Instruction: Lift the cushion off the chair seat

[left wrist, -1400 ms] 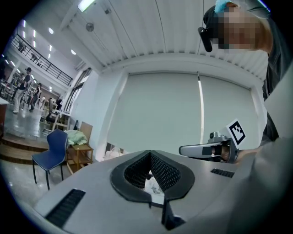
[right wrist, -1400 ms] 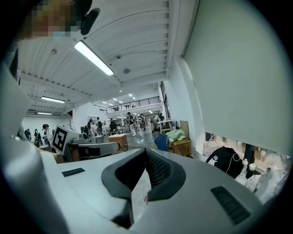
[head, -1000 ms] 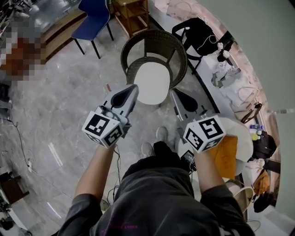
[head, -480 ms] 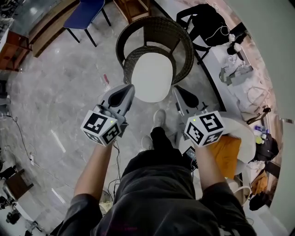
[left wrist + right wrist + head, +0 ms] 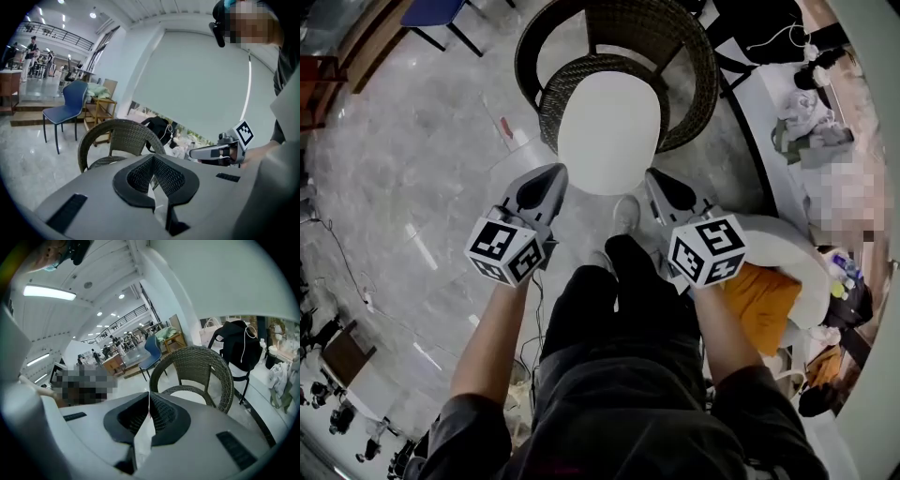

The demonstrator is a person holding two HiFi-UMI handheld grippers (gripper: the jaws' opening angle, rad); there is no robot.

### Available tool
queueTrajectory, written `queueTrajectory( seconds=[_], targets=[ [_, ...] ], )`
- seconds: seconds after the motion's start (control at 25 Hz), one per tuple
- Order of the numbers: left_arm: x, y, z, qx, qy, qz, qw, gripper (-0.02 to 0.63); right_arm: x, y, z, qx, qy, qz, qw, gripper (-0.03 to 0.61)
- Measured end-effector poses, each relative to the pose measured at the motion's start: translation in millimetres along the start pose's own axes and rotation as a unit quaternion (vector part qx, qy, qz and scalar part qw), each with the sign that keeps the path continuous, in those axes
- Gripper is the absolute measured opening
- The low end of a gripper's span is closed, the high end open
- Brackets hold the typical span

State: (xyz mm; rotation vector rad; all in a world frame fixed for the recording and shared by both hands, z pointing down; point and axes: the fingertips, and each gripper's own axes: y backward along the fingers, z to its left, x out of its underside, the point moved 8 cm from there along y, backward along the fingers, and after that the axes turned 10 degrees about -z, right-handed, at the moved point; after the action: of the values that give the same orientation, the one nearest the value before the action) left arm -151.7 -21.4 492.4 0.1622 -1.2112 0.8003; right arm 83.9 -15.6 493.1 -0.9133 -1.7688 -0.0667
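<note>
A white oval cushion [image 5: 609, 131] lies on the seat of a dark wicker chair [image 5: 698, 66] in front of me. My left gripper [image 5: 555, 174] points at the cushion's near left edge and stays just short of it, jaws shut with nothing between them. My right gripper [image 5: 654, 178] is level with it at the near right edge, also shut and empty. In the left gripper view the chair [image 5: 117, 133] rises beyond the closed tips [image 5: 153, 157], and the right gripper [image 5: 218, 151] shows at the right. In the right gripper view the cushion [image 5: 193, 397] shows past the closed tips [image 5: 149, 394].
My legs and a white shoe [image 5: 624, 214] are right before the chair. A blue chair [image 5: 65, 105] and a wooden shelf [image 5: 104, 104] stand far left. A black bag hangs on a chair [image 5: 236, 350] at the right. A round white table [image 5: 797, 253] with an orange cloth [image 5: 761, 298] is beside my right arm.
Both grippers have come down and forward toward the front of the chair. The chair and cushion now look larger and nearer. The jaws stayed shut.
</note>
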Motion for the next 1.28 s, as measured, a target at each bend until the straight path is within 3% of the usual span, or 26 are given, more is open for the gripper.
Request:
queueTrajectory(
  seconds=[0.44, 0.6, 0.72, 0.88, 1.04, 1.28],
  targets=[
    [115, -38, 63, -0.027, 0.051, 0.075, 0.9955, 0.012, 104, -60, -53, 0.024, -0.035, 0.089, 0.995, 0.016],
    [160, -47, 90, -0.031, 0.075, 0.102, 0.9915, 0.079, 142, -78, -80, 0.053, -0.049, 0.118, 0.99, 0.018],
    [191, -48, 109, -0.041, 0.087, 0.118, 0.9883, 0.115, 173, -87, -98, 0.071, -0.064, 0.144, 0.985, 0.105],
    [230, -51, 133, -0.063, 0.097, 0.144, 0.9827, 0.159, 215, -93, -120, 0.085, -0.085, 0.169, 0.978, 0.151],
    [265, -55, 152, -0.084, 0.103, 0.171, 0.9762, 0.254, 250, -100, -136, 0.094, -0.113, 0.187, 0.971, 0.192],
    [301, -63, 172, -0.075, 0.139, 0.176, 0.9717, 0.273, 287, -112, -151, 0.106, -0.136, 0.194, 0.966, 0.229]
  ],
)
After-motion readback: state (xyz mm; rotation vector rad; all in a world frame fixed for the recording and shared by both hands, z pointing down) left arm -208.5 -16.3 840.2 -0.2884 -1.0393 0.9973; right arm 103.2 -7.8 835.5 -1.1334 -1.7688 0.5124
